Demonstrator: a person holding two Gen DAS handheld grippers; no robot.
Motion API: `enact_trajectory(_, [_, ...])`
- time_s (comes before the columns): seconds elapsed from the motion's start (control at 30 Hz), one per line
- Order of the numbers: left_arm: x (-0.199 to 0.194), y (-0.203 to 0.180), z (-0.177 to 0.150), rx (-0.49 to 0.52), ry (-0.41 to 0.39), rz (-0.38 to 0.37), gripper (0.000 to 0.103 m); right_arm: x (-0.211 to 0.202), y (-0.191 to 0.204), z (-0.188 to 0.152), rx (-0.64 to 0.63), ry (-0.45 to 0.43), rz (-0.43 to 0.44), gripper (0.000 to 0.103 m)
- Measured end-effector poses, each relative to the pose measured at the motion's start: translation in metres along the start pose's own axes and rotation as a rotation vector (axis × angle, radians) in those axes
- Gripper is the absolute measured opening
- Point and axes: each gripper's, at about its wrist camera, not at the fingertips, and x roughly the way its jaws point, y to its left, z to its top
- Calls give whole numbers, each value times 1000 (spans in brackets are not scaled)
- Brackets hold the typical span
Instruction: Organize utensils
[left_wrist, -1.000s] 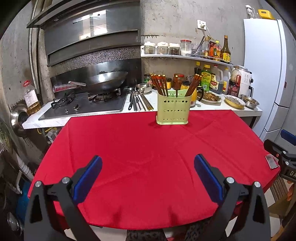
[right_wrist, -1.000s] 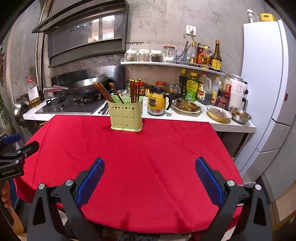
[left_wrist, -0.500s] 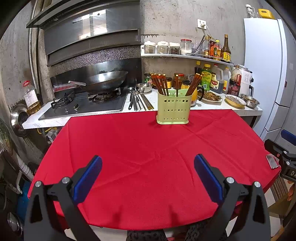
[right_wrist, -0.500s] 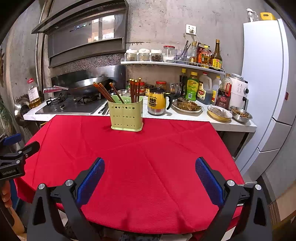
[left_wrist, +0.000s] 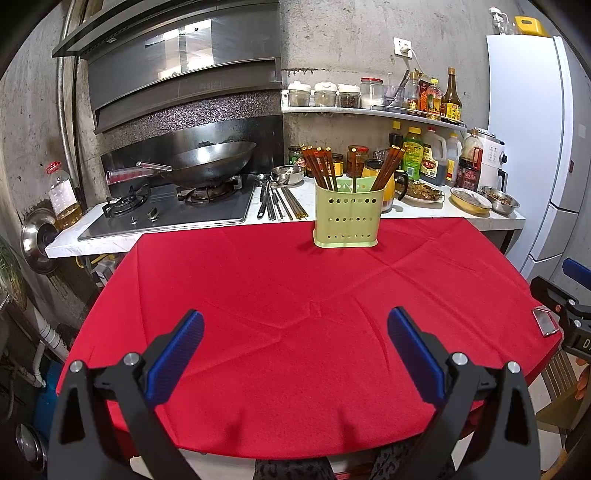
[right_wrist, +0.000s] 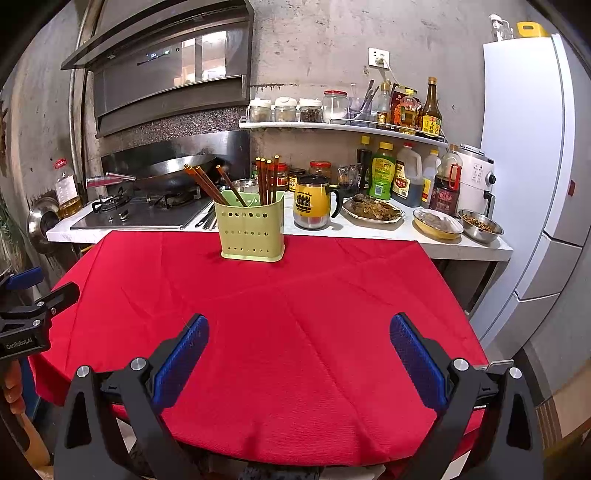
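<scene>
A pale green perforated utensil holder (left_wrist: 346, 216) stands at the far edge of the red tablecloth (left_wrist: 295, 302), with several brown chopsticks (left_wrist: 320, 166) upright in it. It also shows in the right wrist view (right_wrist: 251, 230). Loose metal chopsticks and spoons (left_wrist: 277, 199) lie on the counter beside the stove. My left gripper (left_wrist: 295, 347) is open and empty above the near edge of the table. My right gripper (right_wrist: 299, 350) is open and empty, also low over the near edge. Both are far from the holder.
A wok (left_wrist: 207, 162) sits on the gas stove (left_wrist: 173, 210). A yellow mug (right_wrist: 314, 203), food dishes (right_wrist: 373, 210), sauce bottles (right_wrist: 406, 177) and a white fridge (right_wrist: 532, 166) line the back and right. A small phone-like item (left_wrist: 545, 321) lies at the table's right edge.
</scene>
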Motion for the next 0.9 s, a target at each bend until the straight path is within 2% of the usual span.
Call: enact_trajectory(0.9, [3,5,1,3,-1,8,97,0,0,-1,6,1,-3,97])
